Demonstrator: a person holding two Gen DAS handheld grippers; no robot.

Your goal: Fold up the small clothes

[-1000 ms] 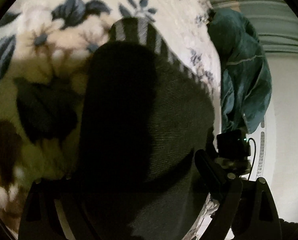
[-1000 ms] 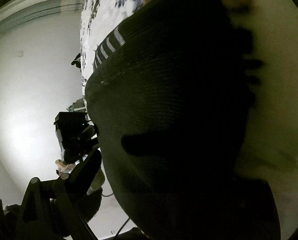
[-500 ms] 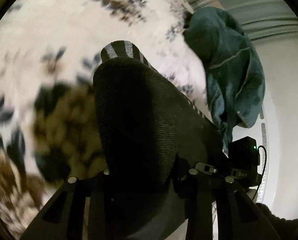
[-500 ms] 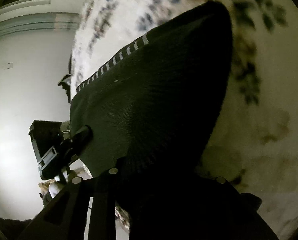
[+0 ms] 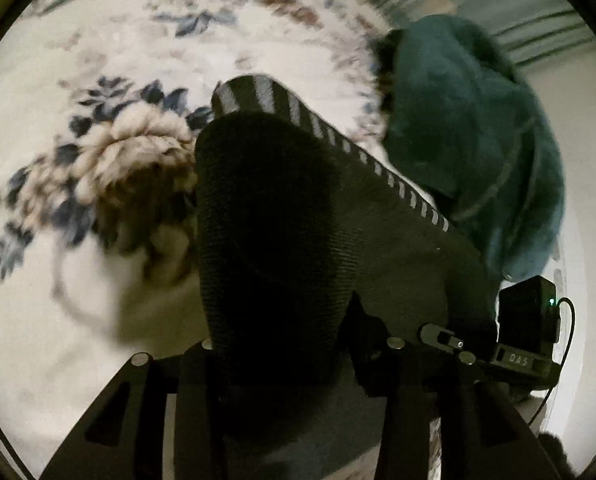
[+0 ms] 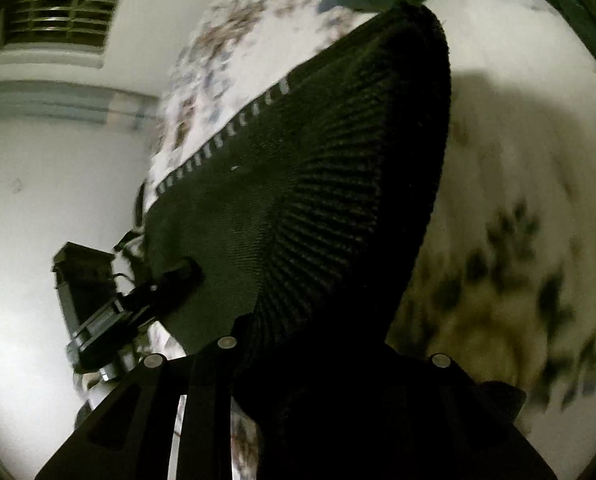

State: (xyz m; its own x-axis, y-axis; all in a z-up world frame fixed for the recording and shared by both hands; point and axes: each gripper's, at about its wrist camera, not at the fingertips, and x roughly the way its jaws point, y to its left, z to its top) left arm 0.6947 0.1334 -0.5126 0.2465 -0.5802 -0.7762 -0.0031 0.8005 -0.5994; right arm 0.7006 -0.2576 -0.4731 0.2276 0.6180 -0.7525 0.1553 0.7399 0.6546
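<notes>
A dark knit garment (image 5: 282, 216) with a grey-striped hem (image 5: 337, 136) hangs stretched between my two grippers above a floral bedspread (image 5: 98, 80). My left gripper (image 5: 294, 356) is shut on one corner of it. My right gripper (image 6: 321, 356) is shut on the other corner, and the garment (image 6: 329, 184) fills the middle of the right wrist view. The right gripper also shows at the right edge of the left wrist view (image 5: 449, 340), and the left gripper at the left of the right wrist view (image 6: 170, 284). The fingertips are hidden by the cloth.
A teal garment (image 5: 469, 136) lies bunched on the bed at the upper right of the left wrist view. A white wall (image 6: 38, 208) and a barred window (image 6: 66, 8) lie beyond the bed's edge.
Both grippers have lifted the dark garment off the bedspread and pulled back from it. The cloth now hangs taut between them, and the bedspread looks farther away and blurred.
</notes>
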